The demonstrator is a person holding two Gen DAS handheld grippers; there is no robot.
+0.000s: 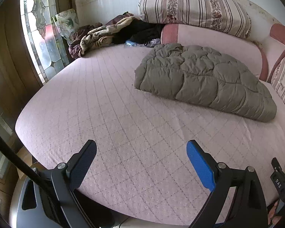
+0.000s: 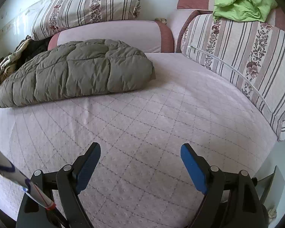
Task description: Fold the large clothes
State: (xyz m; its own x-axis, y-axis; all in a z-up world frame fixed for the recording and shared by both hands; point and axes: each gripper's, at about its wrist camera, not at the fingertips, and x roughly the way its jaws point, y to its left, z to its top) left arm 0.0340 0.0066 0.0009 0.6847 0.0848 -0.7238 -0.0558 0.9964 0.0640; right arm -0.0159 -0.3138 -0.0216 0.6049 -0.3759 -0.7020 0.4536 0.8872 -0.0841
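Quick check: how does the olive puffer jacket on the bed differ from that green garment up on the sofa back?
The olive puffer jacket is folded into a neat bundle; the green garment is crumpled. The jacket lies on the pink quilted bed cover; the green garment is draped on the sofa back. The jacket is dull olive, the other bright lime. Neither is held.

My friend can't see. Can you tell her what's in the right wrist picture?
A puffy grey-green quilted coat lies folded on a pale pink bed, far from the right claw, which hangs open and empty over the cover. Striped flowery cushions line the back and right side, and a bright green cloth sits on top at the right.
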